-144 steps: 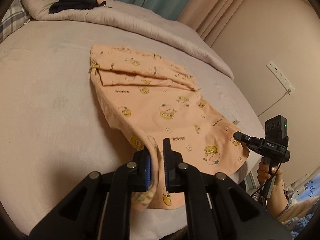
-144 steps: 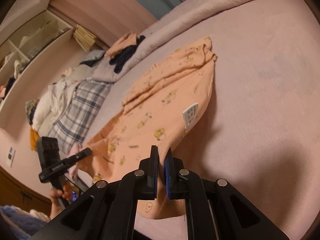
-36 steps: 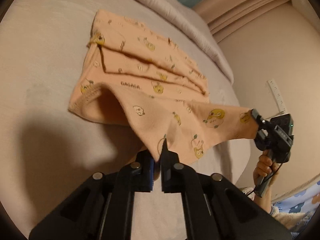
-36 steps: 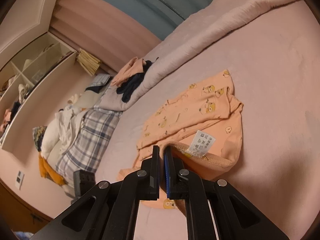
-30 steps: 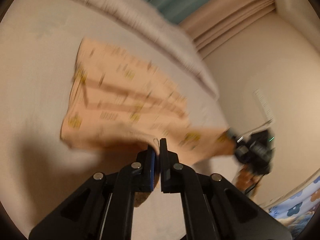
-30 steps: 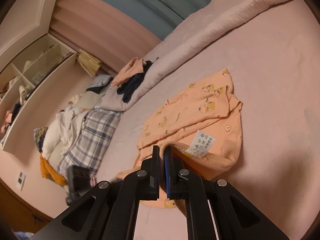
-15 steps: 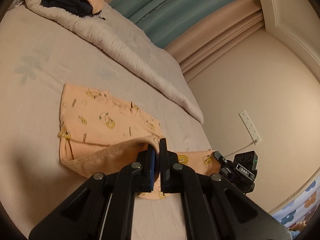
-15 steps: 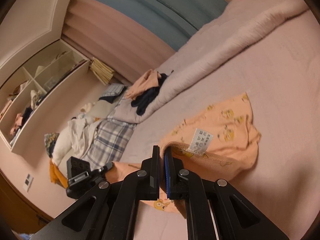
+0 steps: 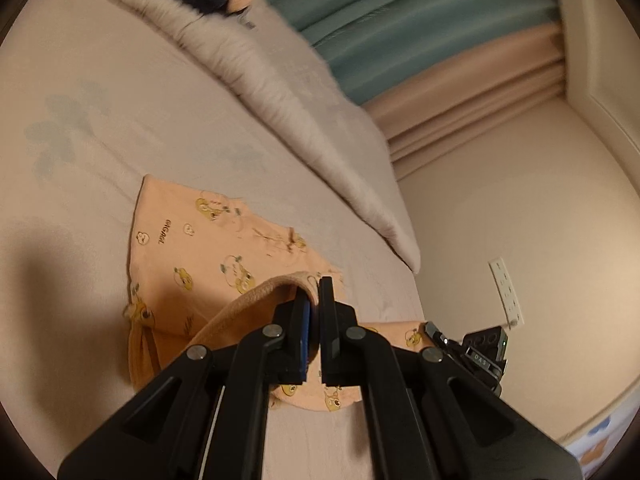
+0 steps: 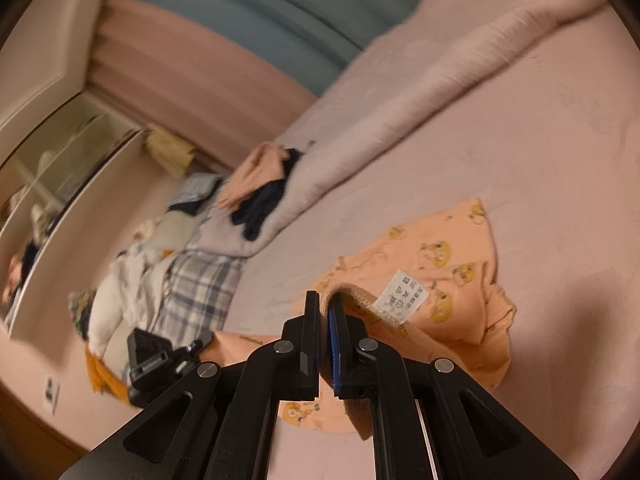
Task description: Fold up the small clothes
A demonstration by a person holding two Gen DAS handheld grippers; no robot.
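A small peach garment [image 9: 208, 248] printed with yellow cartoon figures lies on the pink bed sheet [image 9: 80, 120]. Its near hem is lifted and carried over the part that lies flat. My left gripper [image 9: 314, 292] is shut on one end of that ribbed hem. My right gripper [image 10: 324, 300] is shut on the other end, beside the white care label [image 10: 402, 294]. In the right wrist view the same garment [image 10: 452, 264] sags between the two grips. Each view shows the other gripper: the right gripper [image 9: 430, 326] at lower right, the left gripper [image 10: 196, 346] at lower left.
A rolled grey duvet [image 9: 280, 92] runs along the far side of the bed, with dark and peach clothes [image 10: 260, 184] piled on it. A plaid blanket and white laundry [image 10: 192, 284] lie at the bed's left end. Curtains [image 9: 420, 20] and a wall socket strip [image 9: 506, 292] stand behind.
Both grippers have carried the held hem forward over the garment, so the fold has advanced toward its far edge. The lifted part now covers more of the flat part.
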